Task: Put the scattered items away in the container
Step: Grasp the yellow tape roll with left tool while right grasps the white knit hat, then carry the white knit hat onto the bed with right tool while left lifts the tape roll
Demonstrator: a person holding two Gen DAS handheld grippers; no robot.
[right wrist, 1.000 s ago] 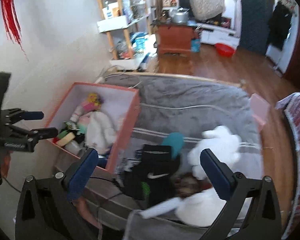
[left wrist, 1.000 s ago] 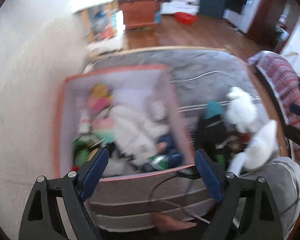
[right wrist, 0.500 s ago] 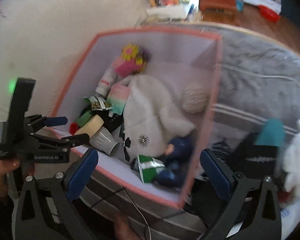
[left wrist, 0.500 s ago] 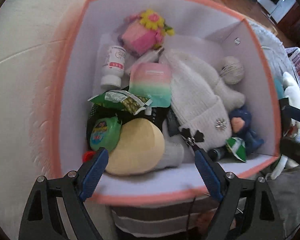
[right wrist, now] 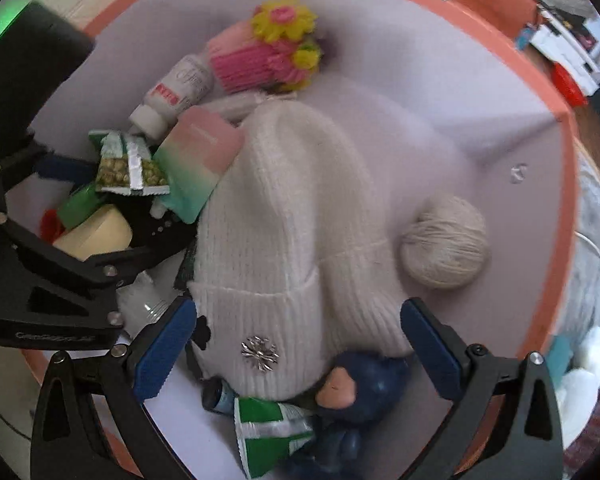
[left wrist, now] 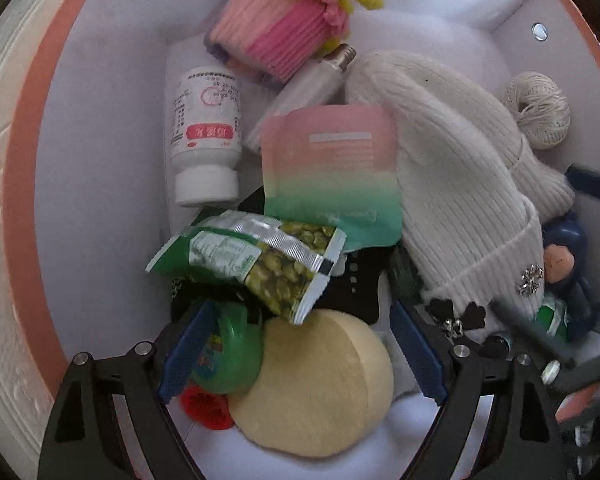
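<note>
Both tools gape wide and empty over the container (left wrist: 24,184), the left tool (left wrist: 296,344) above the yellow disc (left wrist: 320,384) at 6 o'clock, the right tool (right wrist: 300,344) above the white knit hat (right wrist: 284,232). Judging by this, settle on one item, centre it between the pads, then lower straight down without snagging the snack packet (left wrist: 256,264).

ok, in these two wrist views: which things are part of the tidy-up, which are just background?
Job:
container
white knit hat
yarn ball
snack packet
pill bottle
left gripper
right gripper

Background:
grey blanket
red basin
</note>
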